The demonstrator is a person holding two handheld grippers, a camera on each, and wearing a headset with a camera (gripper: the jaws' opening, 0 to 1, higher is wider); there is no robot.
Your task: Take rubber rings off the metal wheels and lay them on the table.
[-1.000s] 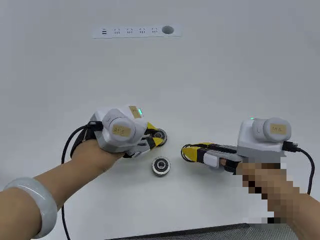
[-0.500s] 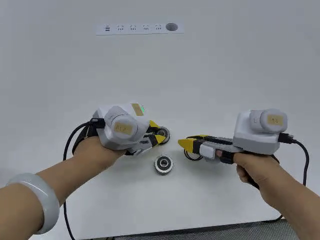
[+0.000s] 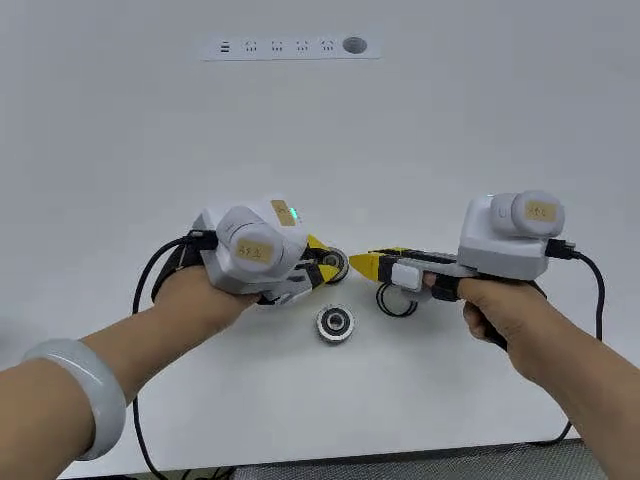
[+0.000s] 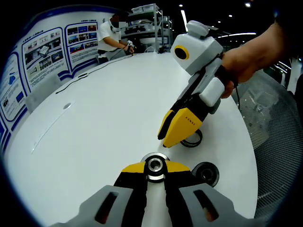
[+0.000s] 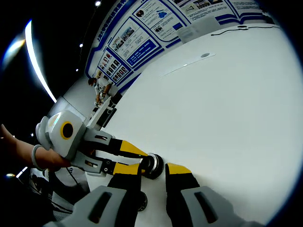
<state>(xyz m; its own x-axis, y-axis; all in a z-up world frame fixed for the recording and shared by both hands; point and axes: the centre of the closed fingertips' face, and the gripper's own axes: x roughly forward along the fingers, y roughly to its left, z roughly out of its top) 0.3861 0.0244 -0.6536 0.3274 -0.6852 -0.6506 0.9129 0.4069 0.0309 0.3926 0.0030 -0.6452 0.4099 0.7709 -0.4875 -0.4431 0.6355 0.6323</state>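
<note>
As we judge it, rubber ring (image 5: 158, 165): soft, stretchy; pinch its outer edge at 3 o'clock.
Left gripper (image 3: 320, 270): clamped on metal wheel (image 4: 155, 165).
Right gripper (image 3: 366, 264): parted, empty.

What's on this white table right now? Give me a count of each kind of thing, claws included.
Metal wheels: 2, the held wheel in the left claw and the loose wheel on the table.
Rubber rings lying loose: 1, the rubber ring.
Claws: 2, counting the right claw.
Power strips: 1, the power strip.
Total: 6.
</note>
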